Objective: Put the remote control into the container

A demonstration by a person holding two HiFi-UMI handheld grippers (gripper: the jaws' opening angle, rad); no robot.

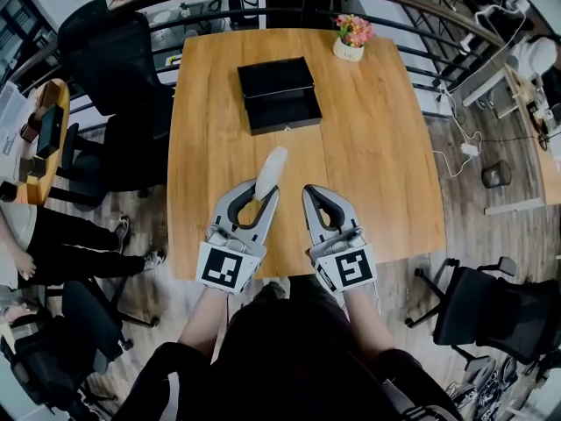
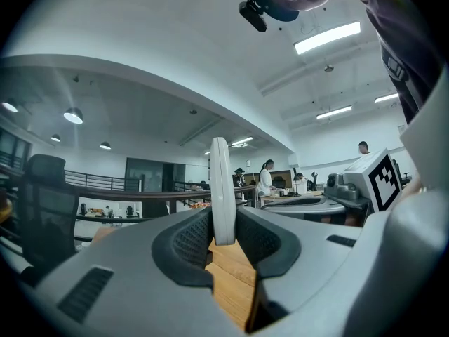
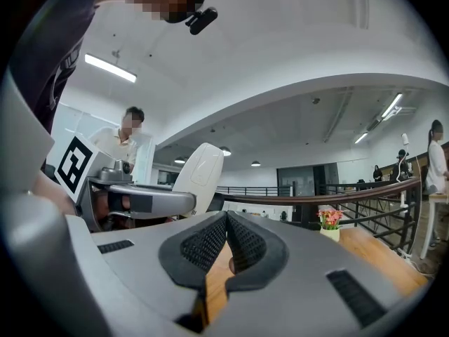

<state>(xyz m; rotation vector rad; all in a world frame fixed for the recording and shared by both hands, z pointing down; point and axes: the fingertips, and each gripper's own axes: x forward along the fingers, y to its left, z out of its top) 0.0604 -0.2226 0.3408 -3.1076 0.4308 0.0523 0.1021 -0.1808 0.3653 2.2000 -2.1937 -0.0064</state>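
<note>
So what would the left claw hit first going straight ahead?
Likely the black container; the left claw, shut on the remote control, points at it across bare table, though depth is unclear.

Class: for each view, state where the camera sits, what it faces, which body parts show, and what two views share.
Head view: on the head, facing down at table, container; forearms show.
Left gripper view: on left gripper, along jaws clamping the remote control; torso above.
Right gripper view: on right gripper, along closed empty jaws; torso above.
Shared: the remote control.
</note>
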